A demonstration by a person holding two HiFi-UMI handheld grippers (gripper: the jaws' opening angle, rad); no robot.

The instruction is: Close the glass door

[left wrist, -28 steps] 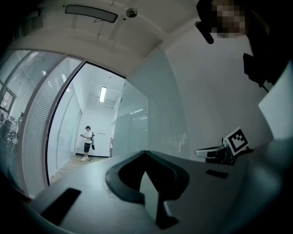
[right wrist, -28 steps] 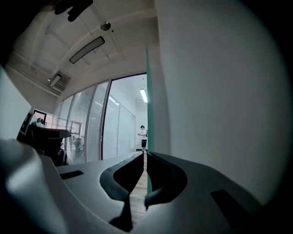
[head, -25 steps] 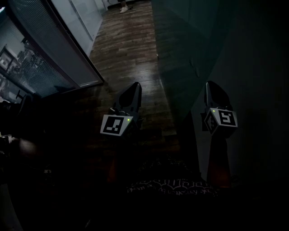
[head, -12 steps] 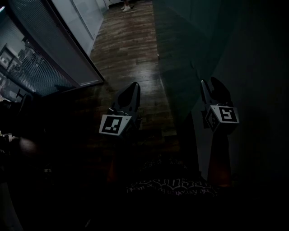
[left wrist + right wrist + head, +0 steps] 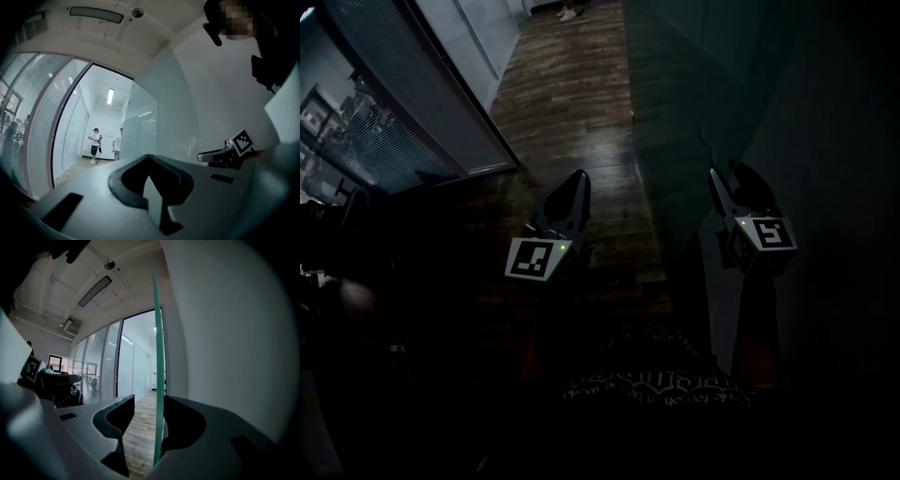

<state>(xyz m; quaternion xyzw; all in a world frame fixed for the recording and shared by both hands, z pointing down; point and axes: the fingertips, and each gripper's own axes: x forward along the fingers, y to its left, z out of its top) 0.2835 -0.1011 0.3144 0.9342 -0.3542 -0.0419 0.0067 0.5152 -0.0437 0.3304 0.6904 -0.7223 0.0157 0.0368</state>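
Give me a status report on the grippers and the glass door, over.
Left gripper shut, empty. Right gripper jaws just opened wide, glass door edge between them, not clamped. Two people standing far off.

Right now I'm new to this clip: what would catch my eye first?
The green edge of the glass door stands upright between the jaws of the right gripper, which have just been opening and stand apart. Past it a wood floor runs down a bright corridor, and the left gripper is shut on nothing.

Dim head view; fisheye-warped gripper views
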